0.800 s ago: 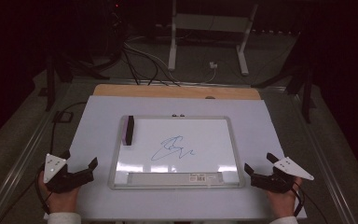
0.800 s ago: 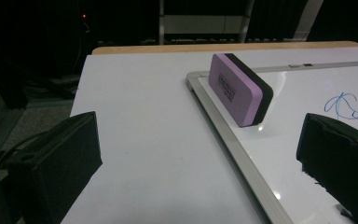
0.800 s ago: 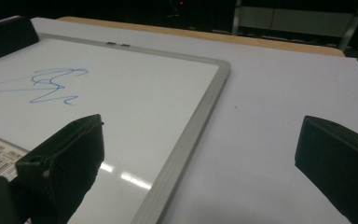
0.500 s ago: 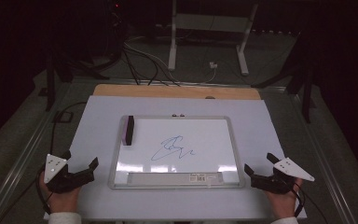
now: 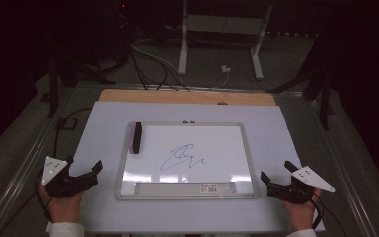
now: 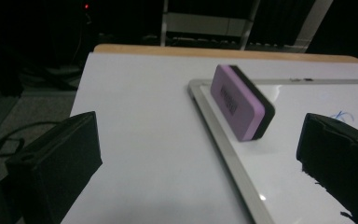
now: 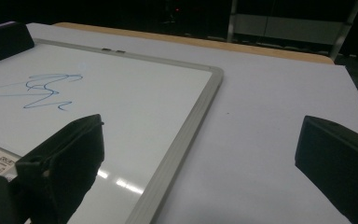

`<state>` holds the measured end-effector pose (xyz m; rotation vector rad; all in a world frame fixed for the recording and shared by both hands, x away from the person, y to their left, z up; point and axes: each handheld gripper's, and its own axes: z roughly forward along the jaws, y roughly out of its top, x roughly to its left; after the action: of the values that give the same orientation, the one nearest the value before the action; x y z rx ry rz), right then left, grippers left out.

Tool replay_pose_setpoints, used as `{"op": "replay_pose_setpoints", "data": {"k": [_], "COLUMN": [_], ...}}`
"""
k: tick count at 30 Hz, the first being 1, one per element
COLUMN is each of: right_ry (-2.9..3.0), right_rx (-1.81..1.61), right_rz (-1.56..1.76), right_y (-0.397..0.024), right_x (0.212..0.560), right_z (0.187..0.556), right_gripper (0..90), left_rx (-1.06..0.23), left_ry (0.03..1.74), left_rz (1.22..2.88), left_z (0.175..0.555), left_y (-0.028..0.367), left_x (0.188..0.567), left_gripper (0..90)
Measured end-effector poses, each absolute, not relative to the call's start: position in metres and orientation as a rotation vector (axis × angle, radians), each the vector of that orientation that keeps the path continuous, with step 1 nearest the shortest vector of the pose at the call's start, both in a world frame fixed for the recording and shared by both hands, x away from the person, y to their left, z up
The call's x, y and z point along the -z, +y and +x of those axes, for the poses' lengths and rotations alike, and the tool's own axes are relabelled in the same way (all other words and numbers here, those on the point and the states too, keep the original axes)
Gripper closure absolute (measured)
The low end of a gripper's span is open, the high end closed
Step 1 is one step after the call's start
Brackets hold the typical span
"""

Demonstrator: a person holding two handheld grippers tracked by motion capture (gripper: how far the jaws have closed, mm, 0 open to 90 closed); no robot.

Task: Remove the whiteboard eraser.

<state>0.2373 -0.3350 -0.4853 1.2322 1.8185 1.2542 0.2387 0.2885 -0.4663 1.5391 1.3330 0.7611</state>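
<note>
A silver-framed whiteboard lies flat in the middle of the white table top. A blue scribble marks its centre. A purple and black eraser stands on its edge at the board's far left corner. My left gripper rests near the front left of the table, open, nothing between its jaws. In the left gripper view the eraser sits ahead, just inside the board's frame. My right gripper rests at the front right, open and holding nothing, with the board's right frame and the scribble ahead.
A wooden strip borders the table's far edge. A barcode label runs along the whiteboard's near edge. Cables and a white stand occupy the dark floor beyond. Bare white table flanks the board on both sides.
</note>
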Motion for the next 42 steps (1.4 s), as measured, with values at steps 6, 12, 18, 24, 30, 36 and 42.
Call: {"op": "replay_pose_setpoints", "data": {"k": [6,12,18,24,30,36,42], "right_ry": [1.81,1.813,1.812,1.813,1.816,1.814,1.811], "right_rx": [-1.26,-1.259,-1.259,-1.26,-1.257,-1.258,-1.262], "right_rz": [1.237,1.239,1.24,1.241,1.239,1.241,1.245], "right_y": [-0.335,-0.335,-0.335,-0.336,-0.335,-0.336,-0.337], "right_x": [0.485,0.486,0.486,0.486,0.486,0.486,0.486], "right_z": [0.237,0.238,0.237,0.238,0.238,0.238,0.238], "right_gripper": [2.0,1.9,1.9,2.0,2.0,2.0,2.0], "left_rx": [-0.751,-0.761,-0.746,-0.725,-0.702,-0.68,-0.667], "left_ry": [1.329,1.317,1.304,1.299,1.312,1.313,1.308], "left_rz": [1.554,1.566,1.569,1.596,1.617,1.638,1.628], "left_z": [0.251,0.264,0.282,0.299,0.316,0.33,0.338], "left_y": [0.285,0.28,0.273,0.265,0.256,0.247,0.24], "left_x": [0.456,0.449,0.445,0.446,0.449,0.451,0.455], "left_gripper": [0.7,0.7,0.7,0.7,0.7,0.7,0.7]}}
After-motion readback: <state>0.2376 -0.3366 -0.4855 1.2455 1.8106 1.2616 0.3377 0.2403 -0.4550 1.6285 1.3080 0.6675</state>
